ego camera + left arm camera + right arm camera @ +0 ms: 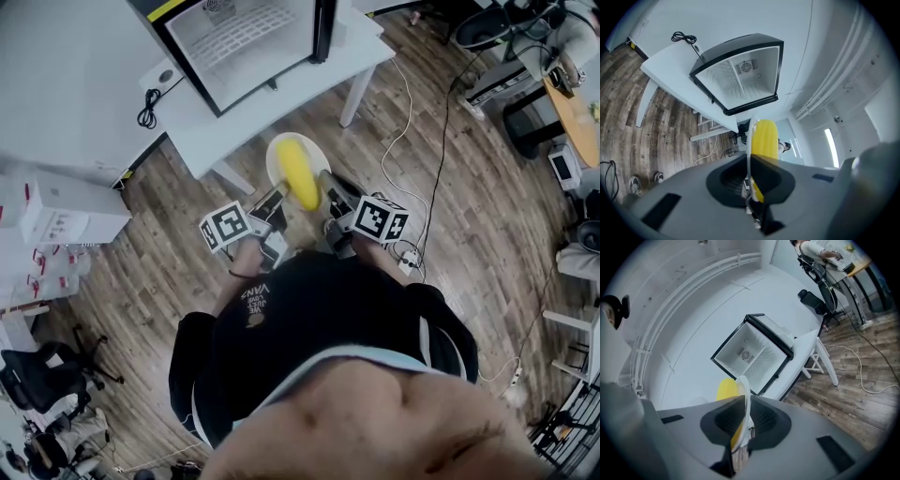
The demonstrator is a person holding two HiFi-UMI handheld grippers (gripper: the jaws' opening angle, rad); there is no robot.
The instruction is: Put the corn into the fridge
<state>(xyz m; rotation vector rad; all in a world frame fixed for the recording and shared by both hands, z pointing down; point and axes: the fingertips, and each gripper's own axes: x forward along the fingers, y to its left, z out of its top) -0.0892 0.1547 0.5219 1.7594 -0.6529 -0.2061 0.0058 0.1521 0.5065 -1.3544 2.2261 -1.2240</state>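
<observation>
Corn (302, 173) on plate (277, 150) between both tongs (274, 200) (330, 187)

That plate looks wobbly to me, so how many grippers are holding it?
2. The left gripper is shut on the left rim of the plate, the right gripper on its right rim, with the corn lying between them.
</observation>
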